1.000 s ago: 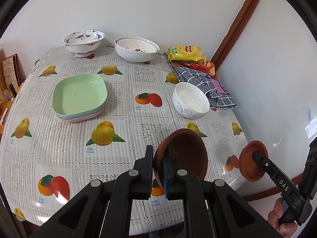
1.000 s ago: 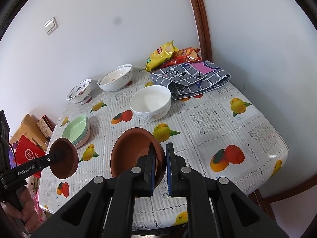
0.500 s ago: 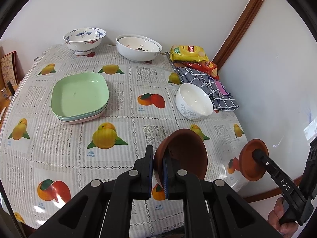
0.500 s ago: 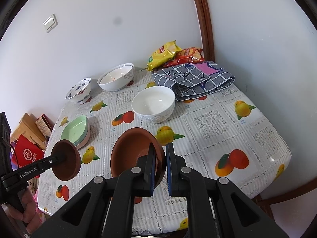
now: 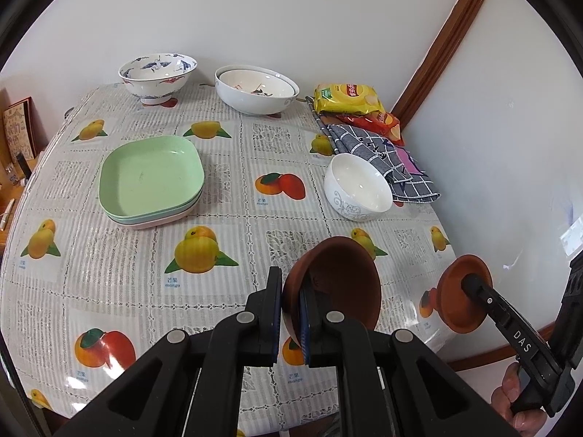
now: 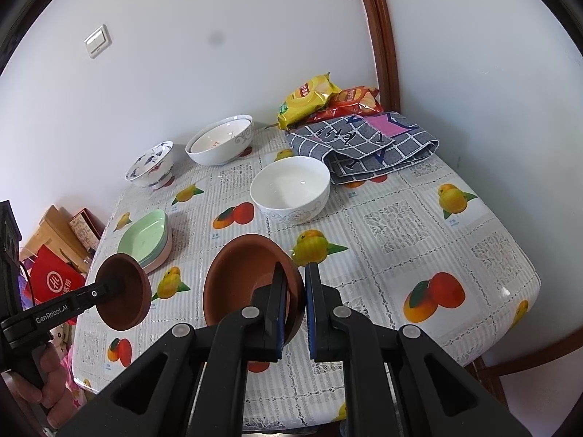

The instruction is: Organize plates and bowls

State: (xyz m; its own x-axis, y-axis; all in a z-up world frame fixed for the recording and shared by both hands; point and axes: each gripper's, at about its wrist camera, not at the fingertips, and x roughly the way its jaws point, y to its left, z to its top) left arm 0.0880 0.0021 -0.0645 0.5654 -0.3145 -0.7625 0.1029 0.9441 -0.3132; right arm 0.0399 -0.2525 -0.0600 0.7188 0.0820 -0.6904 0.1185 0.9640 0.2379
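A brown bowl [image 5: 346,284] is clamped by its rim in the left hand-held gripper [image 5: 291,313], one finger inside the bowl and one outside, and is held tilted above the near edge of the tabletop [image 5: 226,291]. A second brown bowl [image 6: 247,276] is pinched at the rim in the same way by the right hand-held gripper [image 6: 293,309], also clear of the tabletop. Farther back, a white bowl [image 5: 357,187] is seen standing upright, just beside a folded checked cloth [image 5: 386,156]. A stack of green plates [image 5: 151,178] lies to the left, and a blue-patterned bowl [image 5: 156,76] and nested white bowls [image 5: 255,89] are set along the wall.

"DAS" is printed on the right hand-held gripper's arm in the left wrist view, and "GenRobot.AI" on the left one's arm in the right wrist view. "mango" is printed under fruit pictures on the tablecloth. The lettering on the yellow snack bag [image 5: 346,98] and the red snack bag [image 5: 379,123] is too small to be read.

The red bag is partly covered by the yellow bag and the cloth. Only part of a hand is seen at the frame edge in each view, and the boxes on the floor [image 6: 62,240] beside the table are cut off.
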